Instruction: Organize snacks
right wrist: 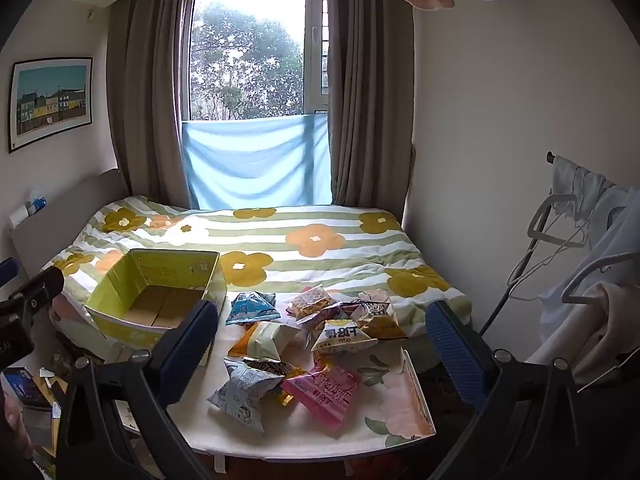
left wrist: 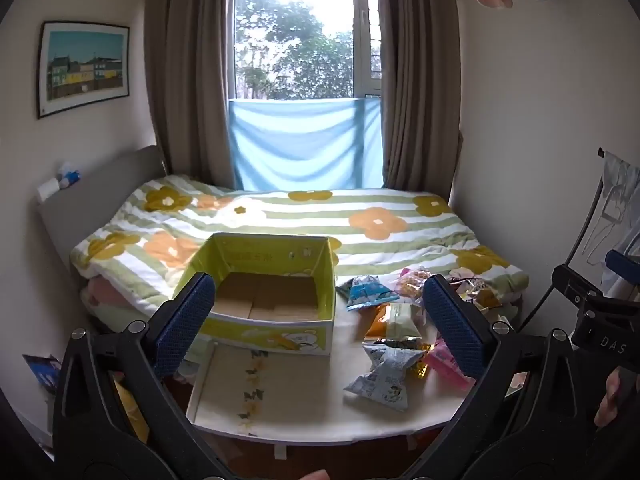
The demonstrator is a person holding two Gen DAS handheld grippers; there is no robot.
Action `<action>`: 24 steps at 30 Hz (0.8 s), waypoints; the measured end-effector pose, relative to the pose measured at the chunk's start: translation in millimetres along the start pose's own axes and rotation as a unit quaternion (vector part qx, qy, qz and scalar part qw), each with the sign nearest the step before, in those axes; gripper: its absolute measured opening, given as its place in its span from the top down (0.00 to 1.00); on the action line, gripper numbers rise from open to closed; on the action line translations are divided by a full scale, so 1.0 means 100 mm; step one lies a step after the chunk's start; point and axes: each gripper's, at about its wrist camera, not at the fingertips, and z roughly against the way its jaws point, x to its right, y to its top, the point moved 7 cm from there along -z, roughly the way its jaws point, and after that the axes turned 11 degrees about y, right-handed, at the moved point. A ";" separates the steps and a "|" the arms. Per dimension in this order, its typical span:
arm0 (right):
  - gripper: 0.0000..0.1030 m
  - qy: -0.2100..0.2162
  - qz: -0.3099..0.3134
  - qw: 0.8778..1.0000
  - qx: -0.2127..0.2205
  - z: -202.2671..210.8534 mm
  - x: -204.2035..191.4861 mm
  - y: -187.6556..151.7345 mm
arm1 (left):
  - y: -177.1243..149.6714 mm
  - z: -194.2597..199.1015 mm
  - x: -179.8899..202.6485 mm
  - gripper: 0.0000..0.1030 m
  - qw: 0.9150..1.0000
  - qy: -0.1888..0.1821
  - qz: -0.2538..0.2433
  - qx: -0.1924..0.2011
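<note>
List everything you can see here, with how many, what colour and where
box: one, yellow-green, open and empty, table's left
snack packets: a pile, too overlapped to count; blue, pink, yellow, white; table, right of box
table: one, white with flower print, in front of bed
bed: one, green-striped flowered quilt, under window
curtains: two, brown, flanking window
blue cloth: one, across lower window
picture: one, framed, left wall
hangers: several, white, right side
left gripper: open, black with blue pads
right gripper: open, same colours

- Box (left wrist: pixel 260 280): printed cardboard noted, plain brown inside.
- Snack packets (right wrist: pixel 308 344): glossy plastic film, apparently.
- Quilt (right wrist: pixel 280 240): soft matt cloth.
- Finger pads (left wrist: pixel 452 320): textured blue, rubber-like.
</note>
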 end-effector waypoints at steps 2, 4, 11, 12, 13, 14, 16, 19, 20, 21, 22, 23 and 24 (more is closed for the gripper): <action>0.00 0.000 0.002 1.000 -0.001 -0.01 0.00 0.00 | -0.03 -0.03 0.02 0.00 1.000 0.002 -0.005 -0.005; 0.00 0.001 0.004 1.000 -0.003 -0.03 -0.01 -0.01 | -0.06 -0.01 0.02 0.00 1.000 -0.003 0.003 0.001; 0.00 0.009 0.001 1.000 -0.006 0.01 -0.01 -0.05 | -0.12 -0.03 -0.02 0.00 1.000 0.001 0.003 -0.019; 0.00 0.006 0.001 1.000 -0.004 0.02 -0.04 -0.07 | -0.12 -0.04 -0.02 0.00 1.000 0.002 0.003 -0.021; 0.00 0.006 0.001 1.000 -0.004 0.02 -0.05 -0.05 | -0.13 -0.03 -0.02 0.00 1.000 0.002 0.003 -0.021; 0.00 0.006 0.002 1.000 -0.002 0.03 -0.05 -0.05 | -0.14 -0.04 -0.02 0.00 1.000 0.003 0.002 -0.022; 0.00 0.008 0.003 1.000 -0.003 0.02 -0.06 -0.02 | -0.14 -0.04 -0.02 0.00 1.000 0.005 0.002 -0.023; 0.00 0.008 0.010 1.000 -0.002 0.01 -0.08 -0.03 | -0.13 -0.04 -0.04 0.00 1.000 0.006 0.004 -0.025; 0.00 0.009 0.011 1.000 -0.003 0.00 -0.09 -0.03 | -0.13 -0.05 -0.03 0.00 1.000 0.007 0.004 -0.026; 0.00 0.010 0.010 1.000 -0.004 -0.01 -0.09 -0.04 | -0.13 -0.05 -0.04 0.00 1.000 0.008 0.005 -0.026; 0.00 0.012 0.009 1.000 -0.005 -0.02 -0.09 -0.04 | -0.13 -0.05 -0.05 0.00 1.000 0.008 0.006 -0.027; 0.00 0.013 0.009 1.000 -0.006 -0.03 -0.08 -0.05 | -0.13 -0.05 -0.05 0.00 1.000 0.009 0.006 -0.027; 0.00 0.014 0.008 1.000 -0.007 -0.03 -0.07 -0.04 | -0.13 -0.05 -0.05 0.00 1.000 0.010 0.005 -0.027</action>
